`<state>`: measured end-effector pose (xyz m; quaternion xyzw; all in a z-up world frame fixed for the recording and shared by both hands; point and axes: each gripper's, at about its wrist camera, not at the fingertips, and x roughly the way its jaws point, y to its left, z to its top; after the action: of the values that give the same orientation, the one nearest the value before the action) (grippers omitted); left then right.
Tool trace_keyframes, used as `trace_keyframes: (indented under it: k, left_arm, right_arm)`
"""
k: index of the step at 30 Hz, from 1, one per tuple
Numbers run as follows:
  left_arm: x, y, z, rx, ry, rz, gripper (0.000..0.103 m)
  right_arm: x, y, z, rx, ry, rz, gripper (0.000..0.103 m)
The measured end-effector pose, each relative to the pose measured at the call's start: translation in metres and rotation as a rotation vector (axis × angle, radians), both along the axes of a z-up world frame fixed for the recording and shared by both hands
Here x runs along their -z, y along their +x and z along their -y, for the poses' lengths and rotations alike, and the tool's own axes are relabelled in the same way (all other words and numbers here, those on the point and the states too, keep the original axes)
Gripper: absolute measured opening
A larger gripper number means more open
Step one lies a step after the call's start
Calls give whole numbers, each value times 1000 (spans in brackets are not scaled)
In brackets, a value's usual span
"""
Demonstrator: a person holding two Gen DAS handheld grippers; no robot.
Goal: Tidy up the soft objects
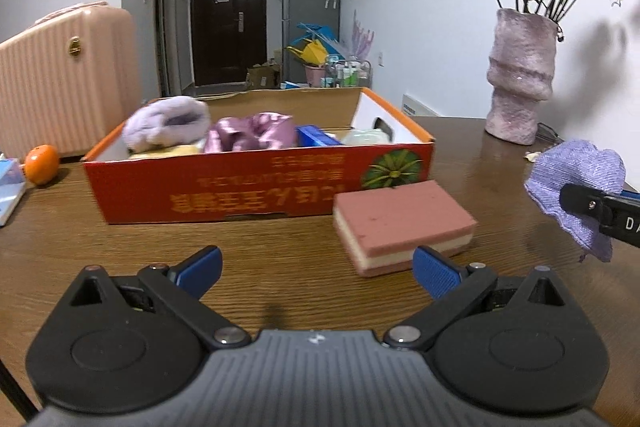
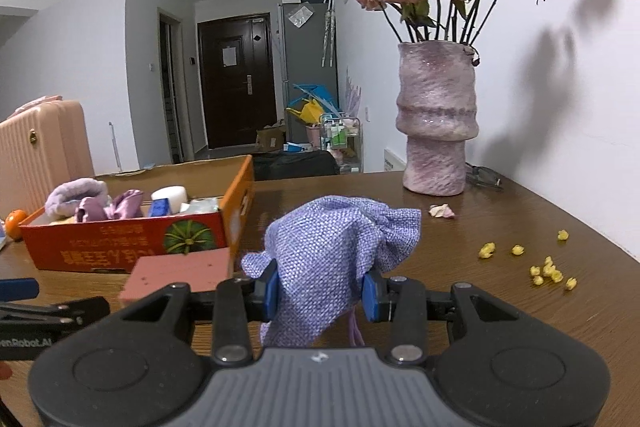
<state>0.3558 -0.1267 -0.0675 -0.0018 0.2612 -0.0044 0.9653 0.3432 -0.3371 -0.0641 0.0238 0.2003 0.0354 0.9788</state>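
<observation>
Left gripper (image 1: 316,273): black body, blue-padded fingers spread wide apart, nothing between them. Right gripper (image 2: 320,293): blue pads closed on a lavender woven fabric pouch (image 2: 332,259).

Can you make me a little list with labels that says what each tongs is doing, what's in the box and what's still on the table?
right tongs: shut on purple cloth pouch, held above the table
left tongs: open, holding nothing
box: orange cardboard, holds a fluffy lilac thing, shiny purple cloth, other bits
pink sponge: on the table, in front of the box
vase: pink, with dried roses, by the wall
</observation>
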Motion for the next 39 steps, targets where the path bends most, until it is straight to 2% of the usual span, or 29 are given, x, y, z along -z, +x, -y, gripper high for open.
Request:
trace_keyframes:
  k: [12,19,26,39]
  left_arm:
    - [-4,36,49,-10,-10,-48,103]
    - [-11,64,72,-31,23,-105,103]
    - [-12,89,77,-65,4,-185,103]
    - [-11,113,78,-101,8,-254,103]
  right_arm:
    - [6,17,20,12,-22,-9,39]
    - [11,29,26,14,-23,-21,39]
    - [14,45,33,26,-21,-31,39]
    - [18,65,38,28,-34,-38,39]
